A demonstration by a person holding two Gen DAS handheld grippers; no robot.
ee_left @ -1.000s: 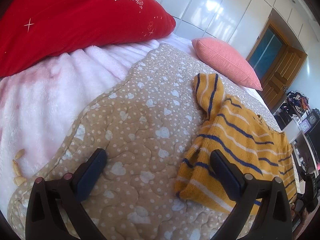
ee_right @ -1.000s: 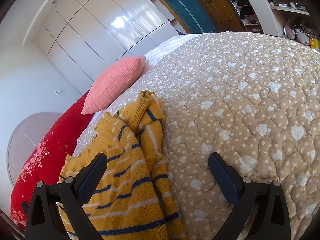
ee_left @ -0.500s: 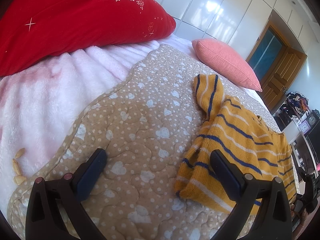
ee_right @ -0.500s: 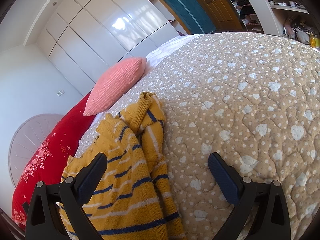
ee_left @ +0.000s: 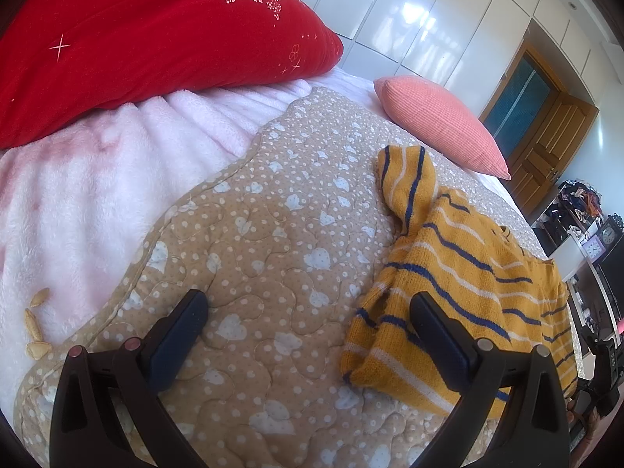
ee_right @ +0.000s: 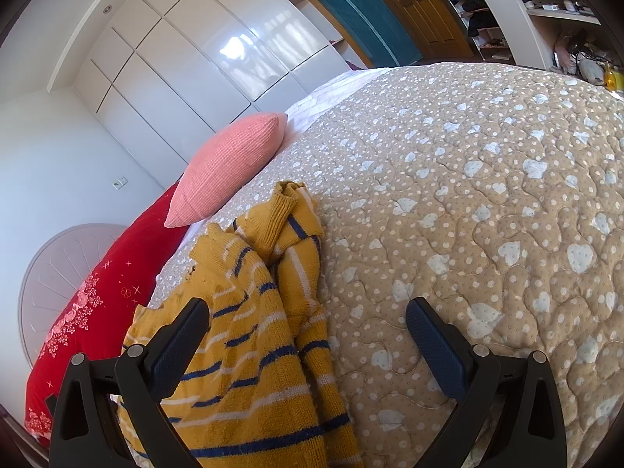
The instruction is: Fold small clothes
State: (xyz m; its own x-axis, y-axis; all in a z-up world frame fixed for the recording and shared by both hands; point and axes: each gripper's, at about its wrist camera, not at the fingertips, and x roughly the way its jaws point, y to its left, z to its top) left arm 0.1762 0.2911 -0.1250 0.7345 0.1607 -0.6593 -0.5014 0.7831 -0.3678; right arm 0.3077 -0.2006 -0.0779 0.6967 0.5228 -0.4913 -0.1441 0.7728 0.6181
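Left tongs (ee_left: 308, 312): jaws spread wide, nothing between them, held just above the quilt (ee_left: 249, 257). Their right finger stands over the near edge of the sweater (ee_left: 460, 273); whether it touches the knit cannot be told. Their left finger stands over bare quilt.

Right tongs (ee_right: 306, 321): jaws likewise spread wide and empty. Their left finger stands over the sweater (ee_right: 249, 335), their right finger over bare quilt (ee_right: 487, 202). Contact with the knit cannot be confirmed here either.

Item under task: one small mustard-yellow knitted sweater with navy and white stripes, lying on the quilt between the two tongs (to the right of the left pair, to the left of the right pair). It is rumpled, not laid flat. In the left wrist view one sleeve stretches ahead of the tongs, away from the body. In the right wrist view the other sleeve lies bunched along the body's right edge, its ribbed cuff turned up at the far end.

Surroundings: the quilt is tan with white dots and hearts. Ahead of both tongs, beyond the sweater, lies a pink cushion (ee_left: 440, 124) at the quilt's far edge. Ahead and left of the left tongs, a red pillow (ee_left: 148, 39) rests on a pale pink fleece blanket (ee_left: 85, 195). A few small tan seed-like bits (ee_left: 35, 319) lie on the fleece, just left of the left tongs.
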